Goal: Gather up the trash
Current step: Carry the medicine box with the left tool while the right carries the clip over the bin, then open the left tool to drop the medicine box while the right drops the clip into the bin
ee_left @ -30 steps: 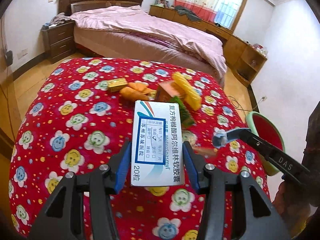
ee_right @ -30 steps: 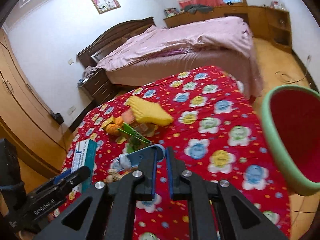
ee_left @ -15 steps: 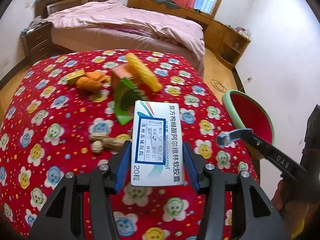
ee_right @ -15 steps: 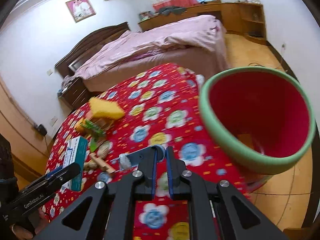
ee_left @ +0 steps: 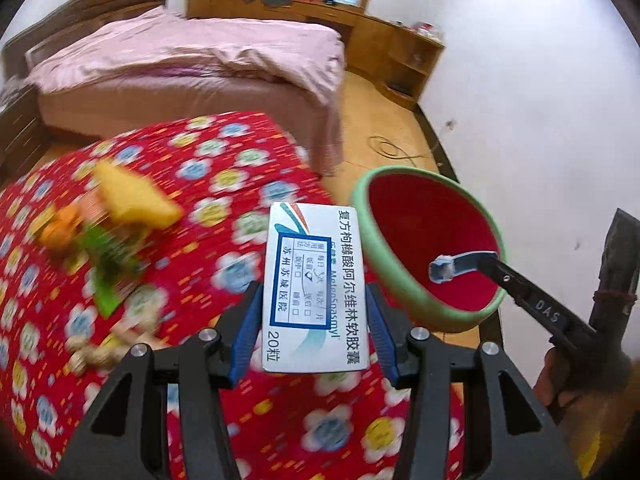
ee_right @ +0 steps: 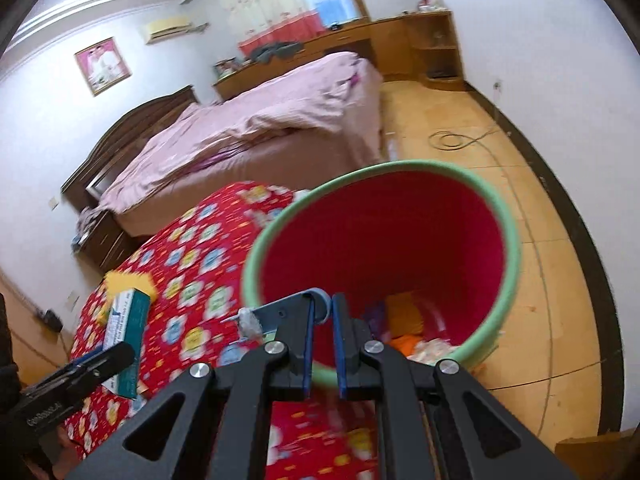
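I have both hands loaded. My left gripper (ee_left: 314,322) clamps a white medicine box (ee_left: 314,288) over the table's edge beside the bin; my right gripper (ee_right: 322,336) is pinched on a small blue plastic piece (ee_right: 280,312) that hangs over the mouth of the red bin (ee_right: 256,264) with its green rim. Nothing from this pair is dropped yet, though orange and pale scraps already lie in the bin's bottom. I judge the job roughly midway: a blurred heap of yellow, orange and green litter (ee_left: 116,224) waits near the far left of the red flowered tablecloth (ee_left: 224,184), with peanut shells (ee_left: 104,352) closer. Beyond stands a pink-covered bed (ee_left: 192,64) on a wooden floor.
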`<move>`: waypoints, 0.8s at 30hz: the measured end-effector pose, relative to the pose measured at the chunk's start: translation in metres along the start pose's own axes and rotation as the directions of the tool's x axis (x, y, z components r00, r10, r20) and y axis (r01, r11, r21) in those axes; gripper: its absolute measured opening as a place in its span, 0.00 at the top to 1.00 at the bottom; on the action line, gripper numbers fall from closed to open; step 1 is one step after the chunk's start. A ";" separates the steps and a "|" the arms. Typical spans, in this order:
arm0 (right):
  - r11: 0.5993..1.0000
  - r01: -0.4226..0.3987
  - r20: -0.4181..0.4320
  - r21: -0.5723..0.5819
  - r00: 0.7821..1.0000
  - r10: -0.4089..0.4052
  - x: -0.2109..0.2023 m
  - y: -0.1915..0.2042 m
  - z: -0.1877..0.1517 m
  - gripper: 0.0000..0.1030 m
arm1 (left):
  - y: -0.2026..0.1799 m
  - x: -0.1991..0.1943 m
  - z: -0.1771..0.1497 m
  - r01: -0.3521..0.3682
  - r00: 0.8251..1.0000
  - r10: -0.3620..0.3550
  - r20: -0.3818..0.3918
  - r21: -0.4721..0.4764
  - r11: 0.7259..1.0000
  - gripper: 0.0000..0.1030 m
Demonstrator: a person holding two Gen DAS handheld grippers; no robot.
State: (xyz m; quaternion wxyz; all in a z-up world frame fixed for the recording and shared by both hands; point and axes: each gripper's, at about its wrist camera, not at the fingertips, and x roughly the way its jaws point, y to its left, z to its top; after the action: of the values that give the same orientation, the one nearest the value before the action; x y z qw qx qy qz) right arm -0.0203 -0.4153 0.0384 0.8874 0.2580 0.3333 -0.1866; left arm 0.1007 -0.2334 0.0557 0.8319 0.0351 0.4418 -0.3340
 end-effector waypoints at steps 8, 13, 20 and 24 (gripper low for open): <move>0.996 0.080 0.001 0.036 0.997 -0.081 0.014 -0.048 0.016 0.89 | -0.049 0.048 0.027 0.057 0.998 -0.055 -0.040 0.063 0.996 0.50; 0.993 0.110 -0.014 0.036 0.994 -0.110 0.023 -0.068 0.022 0.89 | -0.067 0.079 0.036 0.098 0.992 -0.092 -0.083 0.080 0.992 0.50; 0.994 0.103 -0.035 0.036 0.994 -0.102 0.029 -0.080 0.028 0.79 | -0.083 0.102 0.041 0.093 0.992 -0.082 -0.100 0.105 0.990 0.42; 0.995 0.097 -0.024 0.025 0.995 -0.097 0.026 -0.081 0.031 0.71 | -0.080 0.107 0.042 0.097 0.990 -0.089 -0.107 0.080 0.992 0.42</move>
State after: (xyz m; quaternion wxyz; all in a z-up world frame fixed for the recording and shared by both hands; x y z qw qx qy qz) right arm -0.0278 -0.5021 0.0133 0.8700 0.2552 0.3530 -0.2309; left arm 0.1250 -0.3666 0.0189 0.7892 0.0669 0.4708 -0.3886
